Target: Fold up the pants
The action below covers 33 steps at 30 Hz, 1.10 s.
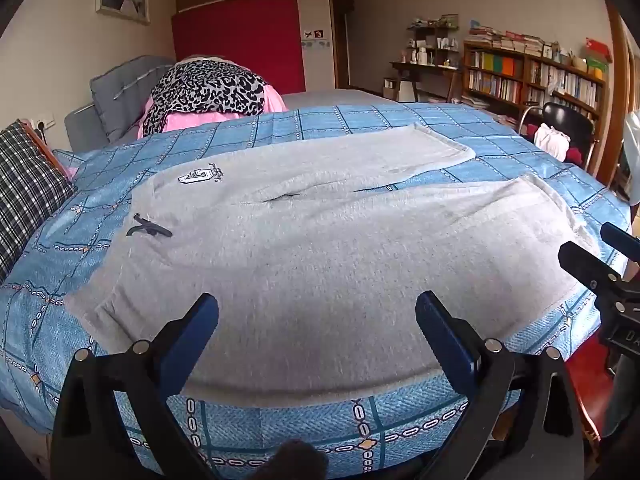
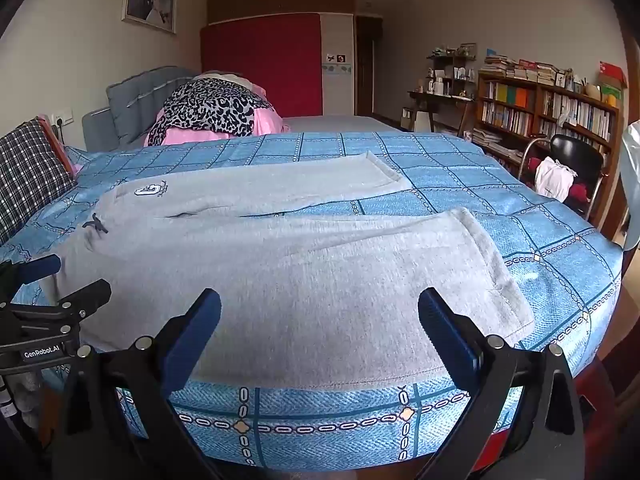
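Note:
Grey sweatpants [image 1: 320,248] lie flat on the blue patterned bedspread [image 1: 280,412], waistband with dark drawstring at the left, two legs spread apart toward the right. They also show in the right wrist view [image 2: 304,276]. My left gripper [image 1: 317,312] is open and empty, over the near edge of the near leg close to the waist. My right gripper [image 2: 319,312] is open and empty, over the near leg close to its cuff [image 2: 496,276]. Each gripper shows at the edge of the other's view, the right one [image 1: 600,264] and the left one [image 2: 48,300].
A leopard-print and pink pile [image 1: 208,92] and grey cushions lie at the bed's far left. A plaid pillow [image 1: 28,192] is at the left edge. A black chair with a white bag [image 1: 560,136] and bookshelves [image 1: 532,76] stand at the right.

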Each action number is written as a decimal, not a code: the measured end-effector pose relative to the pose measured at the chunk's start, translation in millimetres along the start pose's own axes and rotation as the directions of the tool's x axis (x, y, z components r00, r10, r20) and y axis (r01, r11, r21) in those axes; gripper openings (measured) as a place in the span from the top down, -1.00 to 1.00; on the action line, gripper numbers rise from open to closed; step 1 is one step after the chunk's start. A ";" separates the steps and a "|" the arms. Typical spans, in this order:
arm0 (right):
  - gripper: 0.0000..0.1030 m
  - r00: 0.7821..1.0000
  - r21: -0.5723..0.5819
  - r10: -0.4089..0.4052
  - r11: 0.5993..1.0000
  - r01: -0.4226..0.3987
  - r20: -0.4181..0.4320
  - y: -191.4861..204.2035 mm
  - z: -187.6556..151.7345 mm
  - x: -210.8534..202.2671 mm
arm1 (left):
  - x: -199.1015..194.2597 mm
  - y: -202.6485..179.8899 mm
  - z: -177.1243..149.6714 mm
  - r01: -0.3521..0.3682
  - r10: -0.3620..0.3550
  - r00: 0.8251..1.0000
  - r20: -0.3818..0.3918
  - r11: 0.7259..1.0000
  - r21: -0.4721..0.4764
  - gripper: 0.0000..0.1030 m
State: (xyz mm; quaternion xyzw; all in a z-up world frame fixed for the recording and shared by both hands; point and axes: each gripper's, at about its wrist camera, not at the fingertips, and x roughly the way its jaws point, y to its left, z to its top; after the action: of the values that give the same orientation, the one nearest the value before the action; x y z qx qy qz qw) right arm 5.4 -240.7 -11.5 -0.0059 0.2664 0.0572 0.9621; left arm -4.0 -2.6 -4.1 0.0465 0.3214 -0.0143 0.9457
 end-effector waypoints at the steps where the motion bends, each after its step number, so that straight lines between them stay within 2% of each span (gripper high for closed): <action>1: -0.94 1.000 0.002 0.002 1.000 -0.002 -0.003 -1.9 0.0 2.0 | -0.1 -0.5 -0.6 0.000 0.000 1.000 0.000 1.000 0.001 -0.90; 33: -0.94 1.000 0.018 0.004 1.000 -0.003 -0.030 -3.4 -7.7 15.9 | 6.6 7.6 0.0 0.002 -0.003 1.000 -0.015 1.000 -0.008 -0.90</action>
State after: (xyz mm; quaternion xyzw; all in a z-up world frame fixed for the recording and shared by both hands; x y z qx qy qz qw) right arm 15.3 -242.7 -26.3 0.0024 0.2814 0.0565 0.9579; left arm 1.7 4.9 -7.5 0.0426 0.3284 -0.0139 0.9435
